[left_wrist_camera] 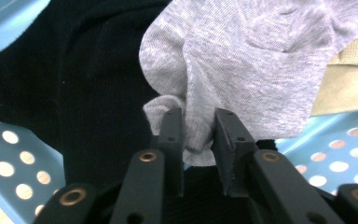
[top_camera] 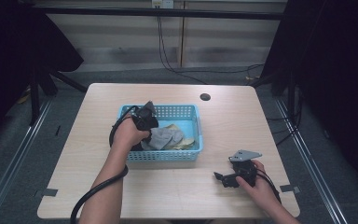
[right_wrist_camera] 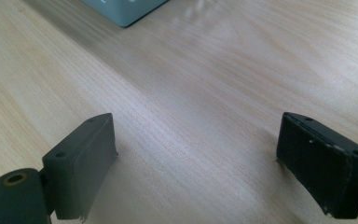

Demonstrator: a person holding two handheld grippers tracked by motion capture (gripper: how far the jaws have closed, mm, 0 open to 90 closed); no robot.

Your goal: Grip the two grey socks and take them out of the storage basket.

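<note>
A light wooden tabletop (top_camera: 98,186) carries a pale blue perforated plastic basket (top_camera: 189,114) that sits a little left of the middle, closer to the far edge than the near one. Inside the basket lie several pieces of cloth: a grey knit sock (top_camera: 164,137) near the middle, a black cloth (left_wrist_camera: 88,93) toward the basket's left end, and a beige cloth (top_camera: 182,140) toward its right end. The person's left hand (top_camera: 128,134) reaches over the basket's near wall from the near left, holding the left gripper (top_camera: 145,119) down into the basket. In the left gripper view, that gripper's two black jaws are pinched together on a fold of the grey knit sock (left_wrist_camera: 242,70), with the fabric bunched between the pads; the black cloth lies beside and beneath it, the beige cloth (left_wrist_camera: 349,79) peeks out behind it, and the basket's dotted blue floor (left_wrist_camera: 345,158) shows at both sides. A thick black cable (top_camera: 100,186) trails from this gripper back along the forearm toward the near edge. The right hand (top_camera: 258,184) rests on the tabletop near the near right corner, well apart from the basket, holding the right gripper (top_camera: 221,178), which points left. In the right gripper view its jaws stand wide apart over bare wood, with nothing between them, and a corner of the basket (right_wrist_camera: 126,11) appears at the top.
</note>
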